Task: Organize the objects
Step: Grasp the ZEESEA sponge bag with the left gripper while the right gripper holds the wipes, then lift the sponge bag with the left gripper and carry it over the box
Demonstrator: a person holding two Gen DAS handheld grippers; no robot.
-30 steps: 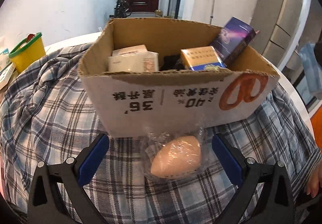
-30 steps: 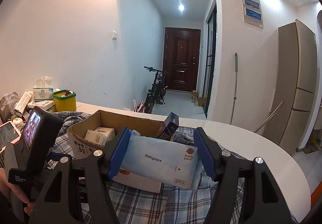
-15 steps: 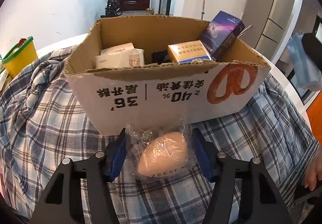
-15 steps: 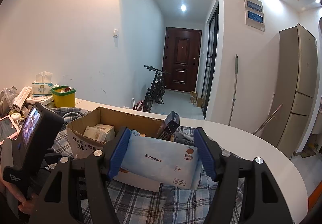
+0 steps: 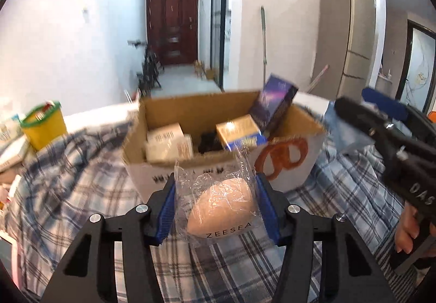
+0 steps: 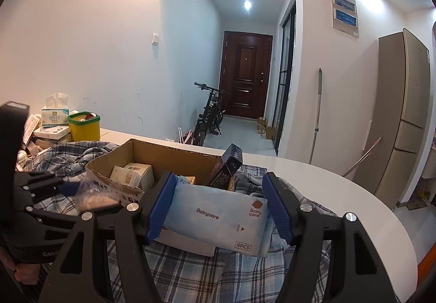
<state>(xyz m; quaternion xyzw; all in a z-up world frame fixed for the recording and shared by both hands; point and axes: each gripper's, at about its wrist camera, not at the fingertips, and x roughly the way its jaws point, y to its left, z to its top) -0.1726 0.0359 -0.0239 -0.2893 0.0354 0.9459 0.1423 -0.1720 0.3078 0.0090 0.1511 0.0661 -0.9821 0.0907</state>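
**Transfer to box: both loads gripped, neither deposited**

Reference landmark: the cardboard box, open-topped, resting on the plaid cloth that covers the worktop.

Left gripper: my jaws have just been closing and now clamp the sides of the wrapped sponge, a peach egg-shaped item in clear film. The sponge is held in front of the box's near wall, at about rim level. This view is motion-blurred, so I cannot confirm that it clears the rim.

Right gripper: the jaws stand at medium width, holding the Babycare pack by its two short ends. The pack hangs at the box's near right corner, outside the opening.

Box contents: white cartons at the left, a gold carton near the centre, and a dark purple carton leaning on the right wall.

Step in hand: carrying the sponge to the box.

Next move, as I judge it:
1. Raise the sponge above the near rim.
2. Advance over the free space between the white and gold cartons.
3. Open the jaws only once the film is inside the walls; the loose wrap may snag on the cardboard edge.
4. Keep the right gripper clear until the left one withdraws.
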